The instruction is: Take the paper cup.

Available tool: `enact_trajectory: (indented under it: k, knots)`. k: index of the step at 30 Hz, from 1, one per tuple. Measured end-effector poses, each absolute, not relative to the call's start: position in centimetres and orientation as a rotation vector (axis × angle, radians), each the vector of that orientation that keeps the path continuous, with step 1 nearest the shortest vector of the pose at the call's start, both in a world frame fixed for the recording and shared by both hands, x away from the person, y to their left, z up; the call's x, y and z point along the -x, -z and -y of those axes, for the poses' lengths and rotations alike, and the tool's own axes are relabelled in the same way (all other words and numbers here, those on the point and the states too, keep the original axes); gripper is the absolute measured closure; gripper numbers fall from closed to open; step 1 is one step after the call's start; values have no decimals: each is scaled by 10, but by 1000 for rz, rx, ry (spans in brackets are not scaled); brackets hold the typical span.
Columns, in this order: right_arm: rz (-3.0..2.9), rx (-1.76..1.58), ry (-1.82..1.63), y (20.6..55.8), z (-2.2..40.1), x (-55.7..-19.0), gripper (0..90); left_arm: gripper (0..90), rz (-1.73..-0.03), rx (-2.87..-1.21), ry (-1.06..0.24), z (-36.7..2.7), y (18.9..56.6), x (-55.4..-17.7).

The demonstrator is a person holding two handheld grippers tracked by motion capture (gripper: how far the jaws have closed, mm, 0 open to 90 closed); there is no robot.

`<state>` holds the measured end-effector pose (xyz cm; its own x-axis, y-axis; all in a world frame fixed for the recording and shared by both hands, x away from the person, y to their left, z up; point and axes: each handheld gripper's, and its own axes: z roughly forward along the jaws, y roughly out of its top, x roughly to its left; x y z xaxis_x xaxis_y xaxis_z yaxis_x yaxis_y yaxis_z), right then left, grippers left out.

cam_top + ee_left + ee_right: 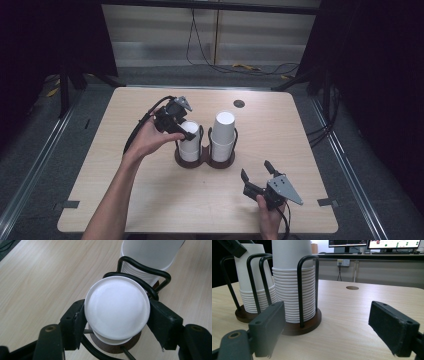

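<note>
Resting low on the pale wooden counter (150, 200), the right claw (255, 172) gapes wide on nothing, well apart from the dark wire two-post cup holder (205, 159). Farther off, the left claw (117, 315) is the one at work: it reaches down from above, its jaws pressed on either side of the top white paper cup (117, 308) of the left stack (190, 142). That cup sits upside down, its long axis upright, so lifting it off calls for a straight upward pull. Beside it stands the taller right stack (223, 132).

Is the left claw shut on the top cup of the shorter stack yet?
Shut on it. The left claw has both pads pressed against the top cup, on opposite sides of its upturned base.
</note>
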<state>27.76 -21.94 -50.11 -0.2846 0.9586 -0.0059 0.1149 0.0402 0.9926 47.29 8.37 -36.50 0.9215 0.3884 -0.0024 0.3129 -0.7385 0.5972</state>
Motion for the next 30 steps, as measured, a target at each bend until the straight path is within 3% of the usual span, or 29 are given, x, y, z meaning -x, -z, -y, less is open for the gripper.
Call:
enact_trajectory:
  k: [18,30]
  knots:
    - [-1520,-1131,-1342,501,220,-277,138,239,-552,-2535,-136,-69,378,-482]
    - [-1522,-1130,-1338,501,219,-277,138,302,-527,-2564,-113,-68,378,-482]
